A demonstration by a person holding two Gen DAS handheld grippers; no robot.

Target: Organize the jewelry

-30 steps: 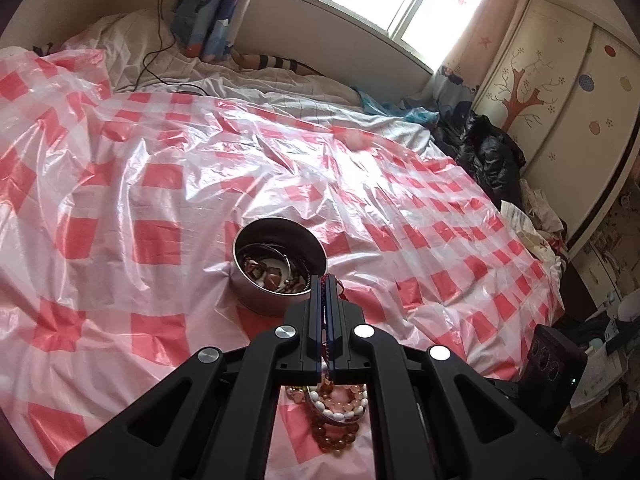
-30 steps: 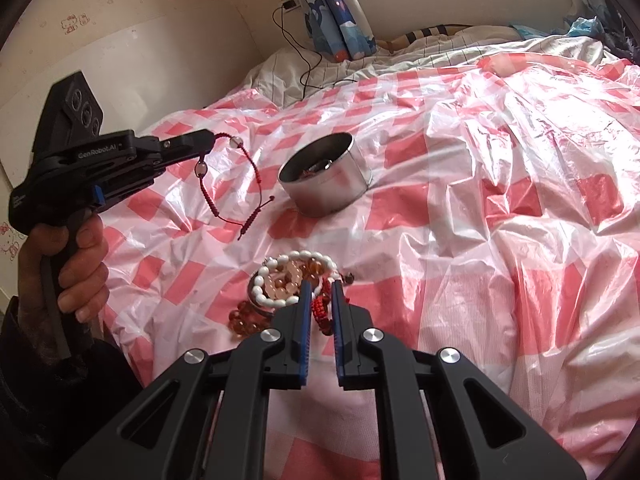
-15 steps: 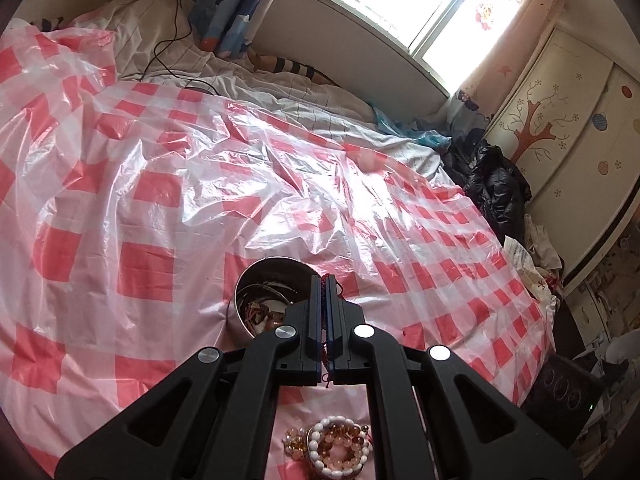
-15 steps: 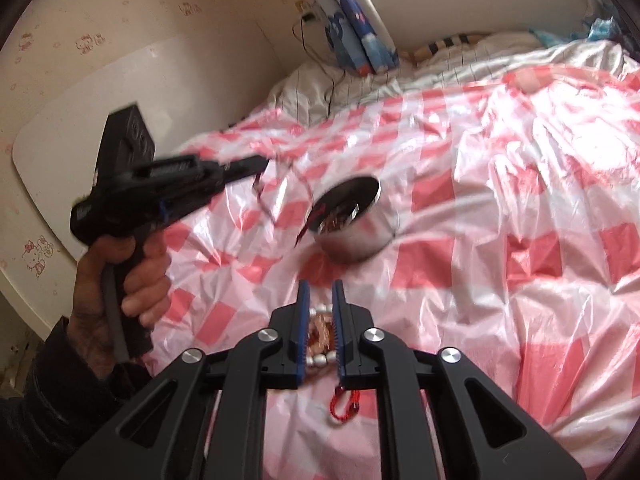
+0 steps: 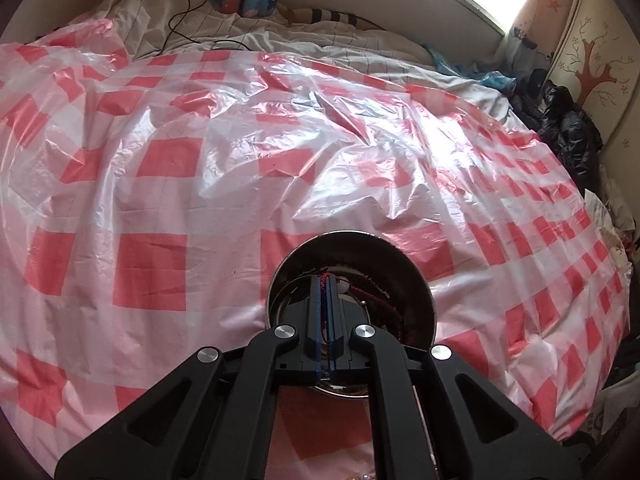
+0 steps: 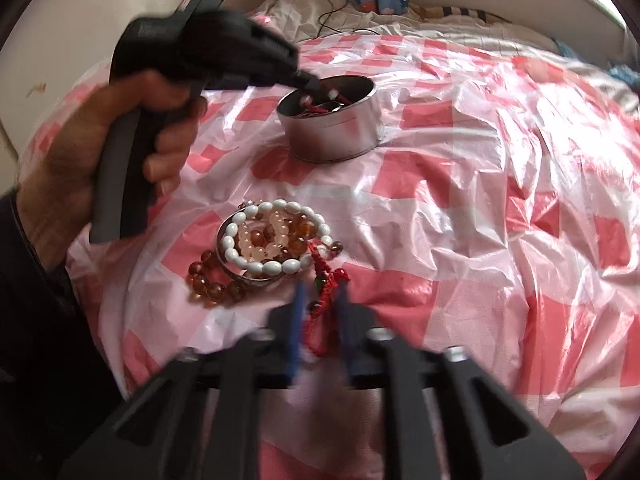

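A round steel tin [image 5: 416,280] [image 6: 332,136] sits on the red-checked plastic sheet and holds several bracelets. My left gripper [image 5: 325,278] [image 6: 310,82] is shut on a red cord bracelet [image 5: 372,292] and its tips are over the tin's mouth, the cord draped inside. A pile of bead bracelets lies nearer: a white bead bracelet [image 6: 256,266], amber beads [image 6: 208,288] and a silver bangle. My right gripper [image 6: 318,288] is open, its fingers [image 6: 298,312] on either side of a red knotted cord bracelet [image 6: 324,284] on the sheet.
The checked sheet [image 5: 168,168] covers a bed. Rumpled white bedding and a black cable [image 5: 188,8] lie at the far end. Dark clothes [image 5: 568,128] are heaped by the wardrobe on the right.
My left gripper carried the red cord bracelet forward and down to the tin's mouth. My right gripper opened wider and dropped close to the red knotted bracelet beside the bead pile.
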